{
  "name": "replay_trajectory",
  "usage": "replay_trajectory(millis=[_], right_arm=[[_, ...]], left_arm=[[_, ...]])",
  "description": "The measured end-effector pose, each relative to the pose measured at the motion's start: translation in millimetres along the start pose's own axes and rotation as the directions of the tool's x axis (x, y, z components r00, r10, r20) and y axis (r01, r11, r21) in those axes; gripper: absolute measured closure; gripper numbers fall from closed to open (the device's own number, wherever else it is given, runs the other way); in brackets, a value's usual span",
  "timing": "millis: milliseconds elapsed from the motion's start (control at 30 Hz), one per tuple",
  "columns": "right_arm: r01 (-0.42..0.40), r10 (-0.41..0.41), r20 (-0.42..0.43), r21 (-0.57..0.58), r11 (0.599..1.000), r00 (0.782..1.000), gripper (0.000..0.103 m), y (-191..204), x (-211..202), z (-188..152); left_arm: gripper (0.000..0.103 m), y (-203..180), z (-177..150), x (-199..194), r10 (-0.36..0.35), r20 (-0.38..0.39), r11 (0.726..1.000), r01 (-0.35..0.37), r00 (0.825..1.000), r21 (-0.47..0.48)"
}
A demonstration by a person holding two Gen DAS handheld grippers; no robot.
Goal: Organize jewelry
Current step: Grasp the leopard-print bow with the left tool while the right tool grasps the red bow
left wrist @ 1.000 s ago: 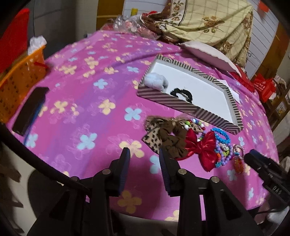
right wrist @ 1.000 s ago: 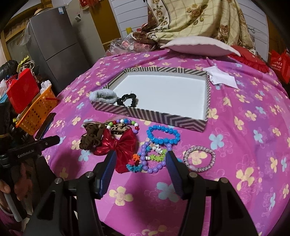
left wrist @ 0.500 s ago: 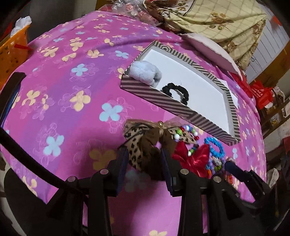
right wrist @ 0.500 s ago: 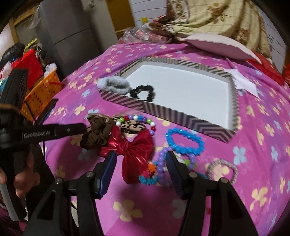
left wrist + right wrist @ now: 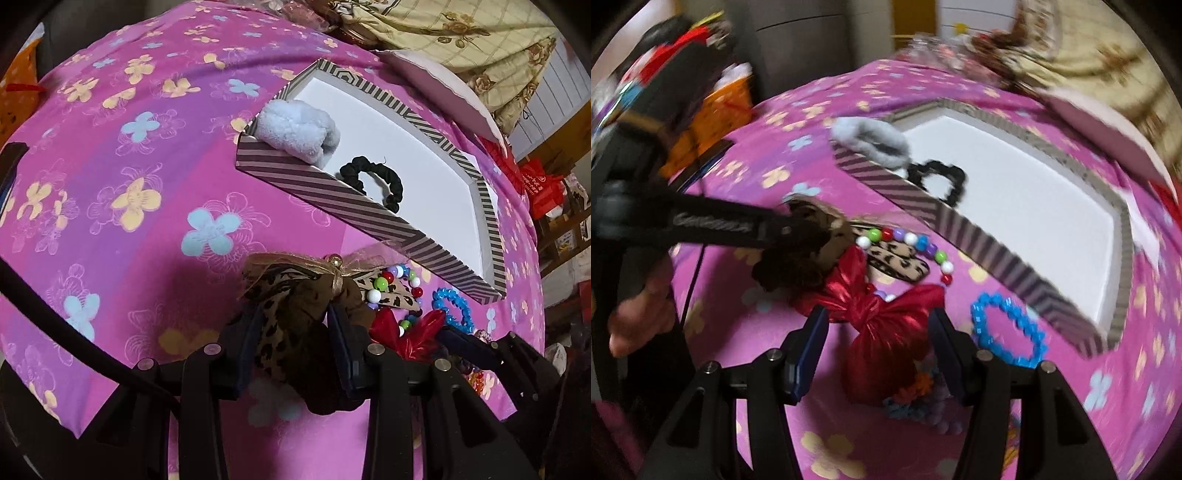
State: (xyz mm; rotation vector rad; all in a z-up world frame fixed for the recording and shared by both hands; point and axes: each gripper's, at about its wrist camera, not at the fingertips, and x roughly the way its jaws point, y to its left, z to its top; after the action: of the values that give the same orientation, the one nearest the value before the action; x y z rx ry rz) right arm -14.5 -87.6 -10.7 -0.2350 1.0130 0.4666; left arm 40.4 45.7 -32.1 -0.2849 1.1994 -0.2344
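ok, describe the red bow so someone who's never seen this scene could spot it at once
Start at the striped tray on the pink flowered cloth. Just in front of its near wall lies a cluster of hair pieces and bead bracelets. The red bow sits between the right claw fingers: the only shiny metallic red piece, knotted at its middle.

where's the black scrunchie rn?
Black scrunchie lies inside the striped tray, on its white floor against the near wall, just right of the grey fluffy scrunchie in the left wrist view; neither gripper is near it.
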Motion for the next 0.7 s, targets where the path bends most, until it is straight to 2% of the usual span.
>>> replay_trajectory(millis=[100,200,333,467,533,633,700], right_arm=[[-0.047,0.042,-0.044,-0.13,0.99,0.998,0.044,8.3,0.8,3.2],[-0.074,0.06,-0.076,-0.199,0.977,0.995,0.044,9.7,7.4,7.2],[-0.092,0.069,-0.11,-0.215,0.972,0.991,0.044,2.2,21.8,11.2],[-0.099,0.08,-0.089,-0.23,0.968,0.993,0.045,-1.9,25.5,14.0],[-0.095,0.079,-0.077,-0.231,0.968,0.994,0.054,-1.5,26.0,14.1],[-0.095,0.085,-0.063,-0.193,0.977,0.994,0.068,-4.4,24.3,13.2],[-0.095,0.086,-0.057,-0.169,0.981,0.995,0.076,-5.5,22.2,11.7]], left_arm=[[0.045,0.6,0.9,1.4,-0.003,-0.004,1.0,0.003,1.0,0.001],[0.045,-0.1,0.6,3.0,0.0,-0.008,1.0,0.0,1.0,0.004],[0.045,-2.7,1.0,4.4,0.009,-0.01,1.0,-0.009,1.0,0.01],[0.045,-6.8,1.3,6.7,0.024,-0.007,0.999,-0.024,1.0,0.024],[0.045,-9.2,1.2,7.3,0.036,-0.005,0.998,-0.036,0.999,0.042],[0.06,-14.1,0.2,9.0,0.05,-0.001,0.995,-0.049,0.999,0.084],[0.065,-15.0,-0.6,9.1,0.048,0.005,0.994,-0.048,0.999,0.099]])
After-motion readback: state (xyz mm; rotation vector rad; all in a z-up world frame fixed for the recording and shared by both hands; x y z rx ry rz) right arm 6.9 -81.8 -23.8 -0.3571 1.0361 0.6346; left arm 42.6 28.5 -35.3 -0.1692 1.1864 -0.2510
